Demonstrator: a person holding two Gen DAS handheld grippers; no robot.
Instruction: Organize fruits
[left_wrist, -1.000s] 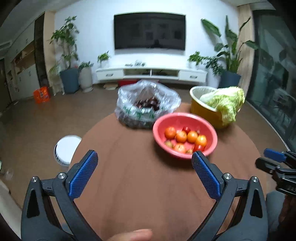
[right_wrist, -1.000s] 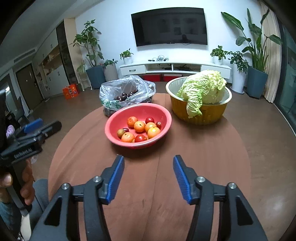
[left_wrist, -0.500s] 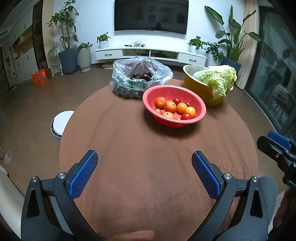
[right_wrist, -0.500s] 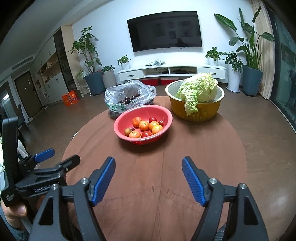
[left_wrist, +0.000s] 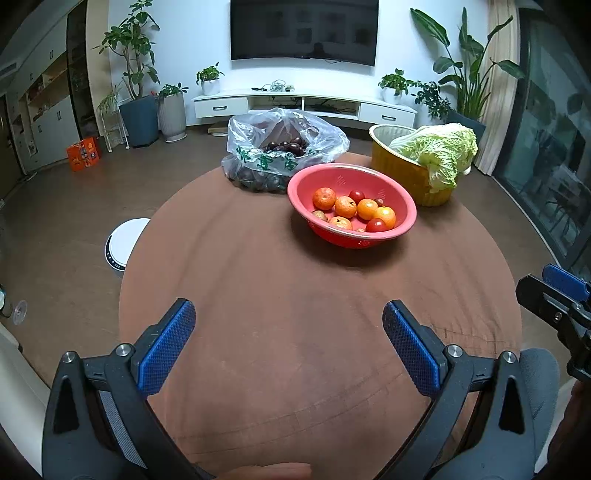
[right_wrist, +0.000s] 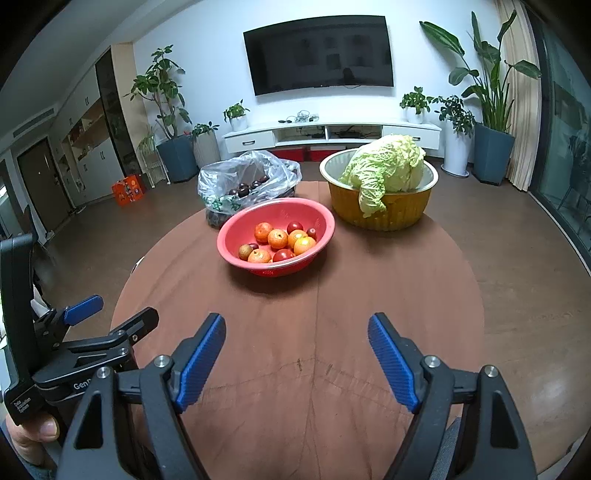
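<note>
Both grippers hover empty: left gripper (left_wrist: 288, 332) fingers spread wide, right gripper (right_wrist: 295, 350) fingers likewise. Across the round brown desk (right_wrist: 317, 332) sits the red plastic bowl of oranges and tomatoes (right_wrist: 276, 236). Approach from above, singling one fruit.

The plastic bag (left_wrist: 284, 147) veils most of its dark fruit; the cabbage (right_wrist: 388, 166) hides the yellow bowl's (right_wrist: 380, 210) inside.

Living room: white wall (right_wrist: 424, 44) with a dark television (right_wrist: 319, 53) above a low white cabinet (right_wrist: 332, 134), potted plants (right_wrist: 491, 110) either side, brown floor (right_wrist: 535, 258).
</note>
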